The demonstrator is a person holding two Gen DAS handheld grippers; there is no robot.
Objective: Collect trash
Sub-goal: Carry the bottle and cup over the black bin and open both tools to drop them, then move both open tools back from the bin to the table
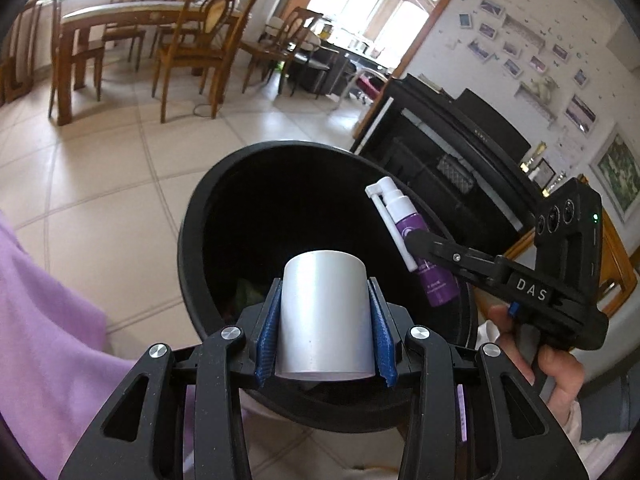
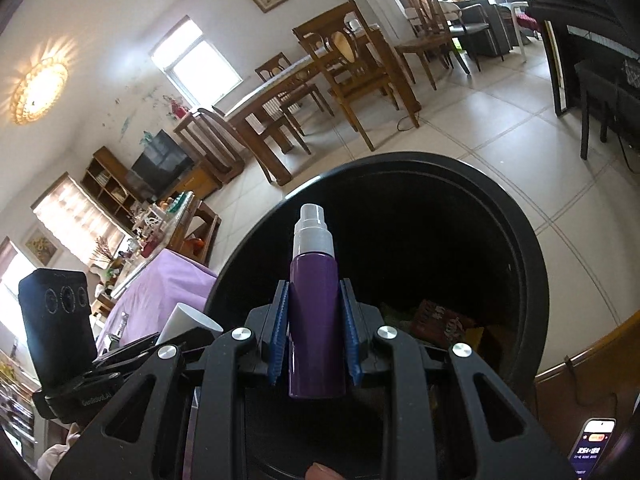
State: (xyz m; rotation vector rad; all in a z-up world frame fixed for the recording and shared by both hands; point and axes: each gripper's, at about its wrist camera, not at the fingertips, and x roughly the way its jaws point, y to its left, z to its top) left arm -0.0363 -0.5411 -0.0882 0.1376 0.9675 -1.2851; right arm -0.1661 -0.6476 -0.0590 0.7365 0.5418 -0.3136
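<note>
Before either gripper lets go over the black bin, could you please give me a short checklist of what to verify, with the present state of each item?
1. Left gripper shut on the white cup: ok.
2. Right gripper shut on the purple spray bottle: ok.
3. Cup over the mouth of the black bin: ok.
4. Bottle over the bin mouth: ok in both views.
5. Bin open, no lid in the way: ok.
6. Room left in the bin: ok; wrappers lie low inside.
</note>
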